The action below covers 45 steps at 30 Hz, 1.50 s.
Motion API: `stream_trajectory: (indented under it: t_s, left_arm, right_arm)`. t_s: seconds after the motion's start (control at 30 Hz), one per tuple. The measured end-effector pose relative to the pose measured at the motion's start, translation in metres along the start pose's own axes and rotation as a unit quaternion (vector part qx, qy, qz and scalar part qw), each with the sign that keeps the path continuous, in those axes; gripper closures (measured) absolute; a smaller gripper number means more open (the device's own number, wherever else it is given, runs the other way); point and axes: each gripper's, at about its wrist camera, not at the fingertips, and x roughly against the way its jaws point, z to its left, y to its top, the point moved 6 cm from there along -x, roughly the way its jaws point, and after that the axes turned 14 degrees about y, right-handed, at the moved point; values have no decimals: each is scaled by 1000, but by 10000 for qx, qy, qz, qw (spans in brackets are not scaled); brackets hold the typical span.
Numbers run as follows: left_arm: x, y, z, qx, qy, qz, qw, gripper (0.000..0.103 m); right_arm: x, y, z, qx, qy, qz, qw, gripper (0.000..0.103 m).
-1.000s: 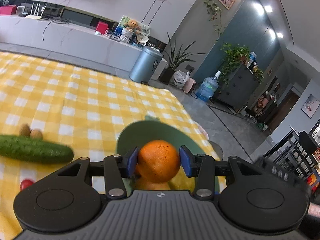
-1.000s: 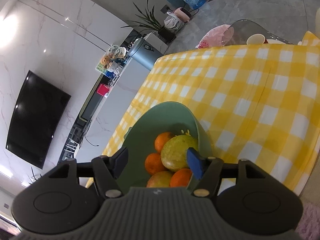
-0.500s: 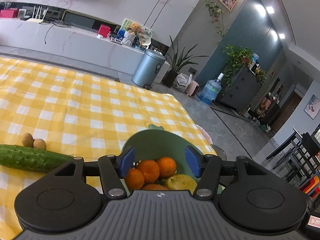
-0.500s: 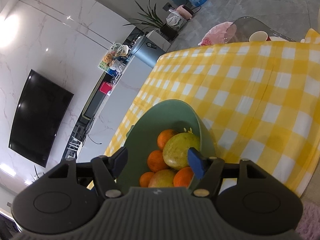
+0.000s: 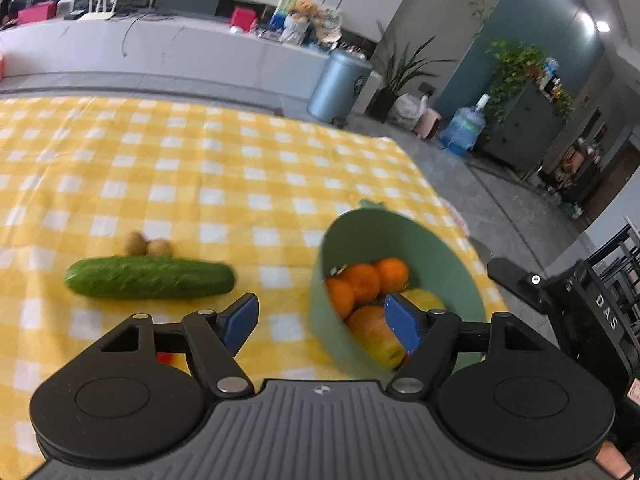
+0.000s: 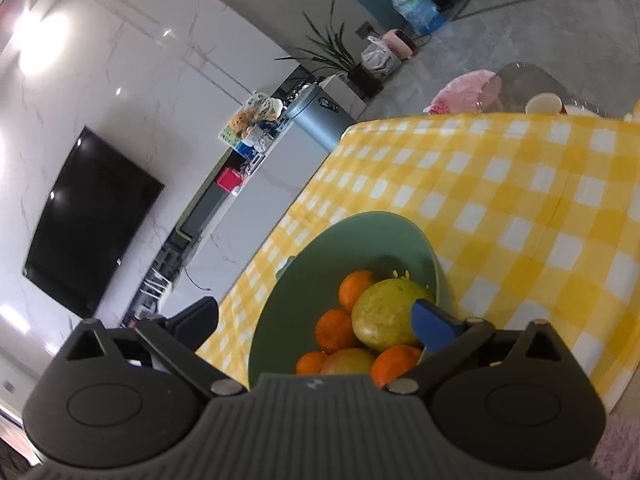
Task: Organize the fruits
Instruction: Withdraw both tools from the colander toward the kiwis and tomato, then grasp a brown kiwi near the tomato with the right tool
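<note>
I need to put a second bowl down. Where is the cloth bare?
The yellow checked tablecloth lies bare beyond the green cucumber and two small brown fruits, left of the green plastic bowl. That bowl is crowded with oranges.

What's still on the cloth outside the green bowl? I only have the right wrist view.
Observer: A cucumber lies on the yellow checked cloth, left of the green bowl in the left wrist view.
Operator: Anything else near it?
Observer: Two small brown fruits sit just behind the cucumber, close against it.
Operator: Is the left claw holding anything?
Observer: No. The left claw is open over the bowl's near rim. Its jaws have just been opening and nothing is gripped between them.
</note>
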Motion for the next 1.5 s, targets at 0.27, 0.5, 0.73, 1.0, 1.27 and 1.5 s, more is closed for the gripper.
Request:
stream_trajectory:
  t_s: [0.27, 0.5, 0.73, 1.0, 1.27, 1.5]
  left_arm:
    - [36, -4, 41, 123, 239, -143, 9995, 18]
    - [60, 2, 89, 470, 406, -320, 9976, 18]
    - [51, -7, 135, 862, 512, -49, 9950, 18]
    - [14, -26, 177, 1293, 299, 391, 9904, 18]
    - [-20, -41, 194, 1685, 181, 716, 9829, 18]
    - [-33, -43, 202, 1833, 261, 791, 9795, 18]
  right_arm:
    - [-9, -16, 30, 625, 341, 351, 9968, 4]
    - [-16, -48, 79, 1352, 1018, 956, 9809, 13]
    - [-35, -91, 108, 2216, 735, 1577, 9595, 16]
    - [-57, -139, 112, 2888, 277, 2142, 9327, 25]
    - [-79, -158, 90, 2444, -133, 2554, 9353, 26]
    - [-88, -159, 81, 1987, -240, 2556, 9458, 30]
